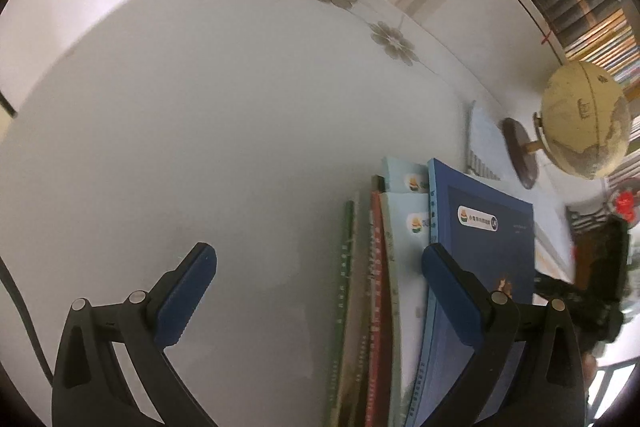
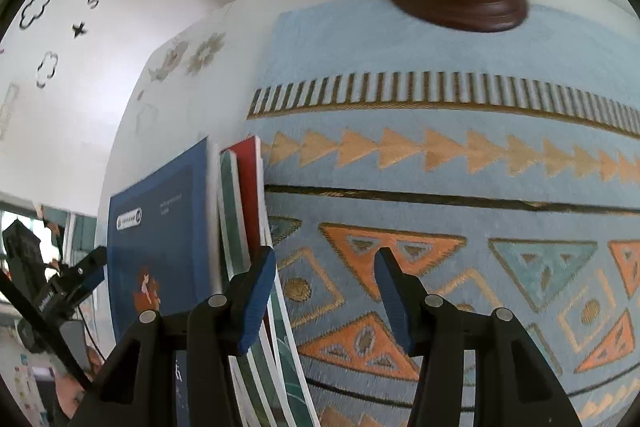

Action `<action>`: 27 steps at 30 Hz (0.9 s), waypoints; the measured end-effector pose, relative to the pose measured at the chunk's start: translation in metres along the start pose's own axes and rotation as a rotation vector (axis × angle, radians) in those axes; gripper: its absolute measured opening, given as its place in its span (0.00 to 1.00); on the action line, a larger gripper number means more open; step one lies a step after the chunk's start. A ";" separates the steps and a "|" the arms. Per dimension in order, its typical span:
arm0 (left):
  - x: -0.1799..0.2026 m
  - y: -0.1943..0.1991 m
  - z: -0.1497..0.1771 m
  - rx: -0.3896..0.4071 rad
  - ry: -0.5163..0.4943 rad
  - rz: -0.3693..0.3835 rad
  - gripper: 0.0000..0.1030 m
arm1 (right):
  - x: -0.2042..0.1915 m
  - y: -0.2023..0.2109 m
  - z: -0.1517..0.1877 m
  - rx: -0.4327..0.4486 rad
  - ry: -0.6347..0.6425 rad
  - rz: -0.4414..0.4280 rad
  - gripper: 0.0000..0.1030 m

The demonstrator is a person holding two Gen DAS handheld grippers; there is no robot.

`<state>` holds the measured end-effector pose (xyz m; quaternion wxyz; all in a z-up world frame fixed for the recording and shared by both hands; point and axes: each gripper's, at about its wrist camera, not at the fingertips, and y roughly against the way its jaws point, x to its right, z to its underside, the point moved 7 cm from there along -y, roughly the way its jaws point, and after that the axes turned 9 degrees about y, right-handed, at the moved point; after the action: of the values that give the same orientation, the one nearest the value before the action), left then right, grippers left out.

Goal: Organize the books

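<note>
Here your left gripper (image 1: pixel 316 291) stands wide open with only bare white table (image 1: pixel 200 131) between its pads; its right finger (image 1: pixel 452 295) lies against the blue book (image 1: pixel 492 239). Your right gripper (image 2: pixel 324 291) is about half open and holds nothing, its left finger (image 2: pixel 256 303) just beside the books (image 2: pixel 236 211), which stand upright in a row. Under it lies the patterned mat (image 2: pixel 440 163). Farther back stands the globe (image 1: pixel 584 119).

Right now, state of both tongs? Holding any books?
Left tongs: open, nothing between the pads; right pad lies against the dark blue book.
Right tongs: open, empty, beside the book row.
</note>
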<state>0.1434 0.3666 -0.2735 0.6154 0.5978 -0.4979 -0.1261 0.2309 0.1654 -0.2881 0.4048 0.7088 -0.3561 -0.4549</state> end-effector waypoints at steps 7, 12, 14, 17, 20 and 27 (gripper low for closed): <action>-0.015 0.006 -0.002 0.026 0.062 0.036 1.00 | 0.000 -0.006 -0.007 -0.007 0.040 -0.008 0.48; -0.006 -0.002 -0.005 0.009 0.039 0.044 1.00 | -0.007 -0.011 -0.017 -0.006 0.082 0.041 0.48; 0.000 -0.006 -0.003 0.013 0.025 0.051 0.99 | -0.010 -0.009 -0.018 0.003 0.115 0.082 0.47; -0.003 -0.009 -0.007 0.013 0.056 0.070 0.99 | -0.015 -0.008 -0.024 0.017 0.124 0.106 0.47; -0.007 -0.012 -0.010 0.007 0.084 0.100 0.99 | -0.024 -0.008 -0.029 0.030 0.162 0.158 0.38; -0.015 -0.004 -0.010 -0.006 0.176 0.231 0.99 | -0.043 -0.005 -0.038 0.044 0.369 0.313 0.32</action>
<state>0.1452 0.3831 -0.2816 0.6689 0.5435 -0.5071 -0.0031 0.2529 0.2145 -0.2672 0.5130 0.7246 -0.3916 -0.2416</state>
